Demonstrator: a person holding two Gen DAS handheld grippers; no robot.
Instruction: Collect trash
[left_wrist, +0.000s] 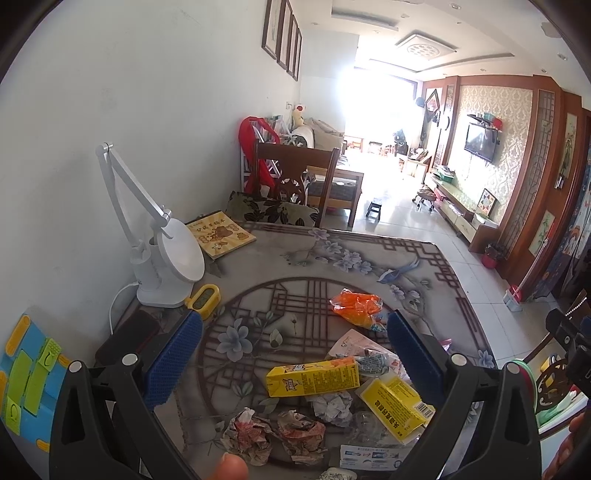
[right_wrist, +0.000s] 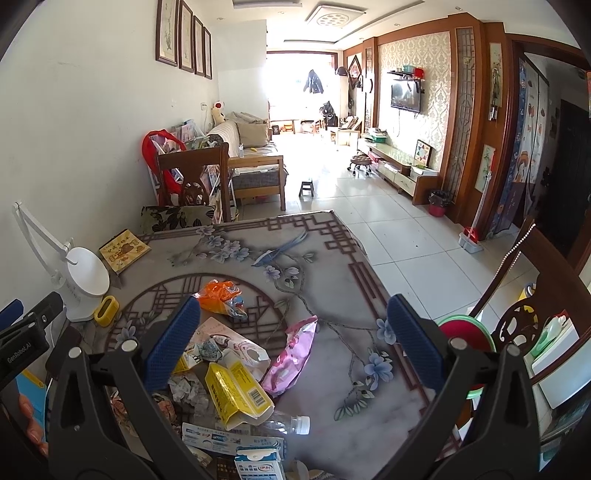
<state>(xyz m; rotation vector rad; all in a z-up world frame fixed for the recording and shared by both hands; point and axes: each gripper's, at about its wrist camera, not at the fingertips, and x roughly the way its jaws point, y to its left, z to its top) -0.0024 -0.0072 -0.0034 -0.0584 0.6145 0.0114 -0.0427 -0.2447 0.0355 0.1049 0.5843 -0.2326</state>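
Trash lies on a table with a flower-patterned cover (left_wrist: 295, 258). In the left wrist view my left gripper (left_wrist: 295, 358) is open and empty above a yellow carton (left_wrist: 314, 380), a flattened yellow box (left_wrist: 397, 406), crumpled paper balls (left_wrist: 273, 435) and an orange wrapper (left_wrist: 356, 306). In the right wrist view my right gripper (right_wrist: 293, 339) is open and empty above a pink wrapper (right_wrist: 291, 356), the yellow box (right_wrist: 236, 393), a clear plastic bottle (right_wrist: 284, 424), a milk carton (right_wrist: 258, 461) and the orange wrapper (right_wrist: 221, 297).
A white desk lamp (left_wrist: 166, 258), a yellow timer (left_wrist: 203, 299) and a yellow book (left_wrist: 219, 238) stand at the table's left by the wall. Chairs stand at the far edge (left_wrist: 295, 181) and to the right (right_wrist: 524, 321). A stack of coloured basins (right_wrist: 465, 332) sits right of the table.
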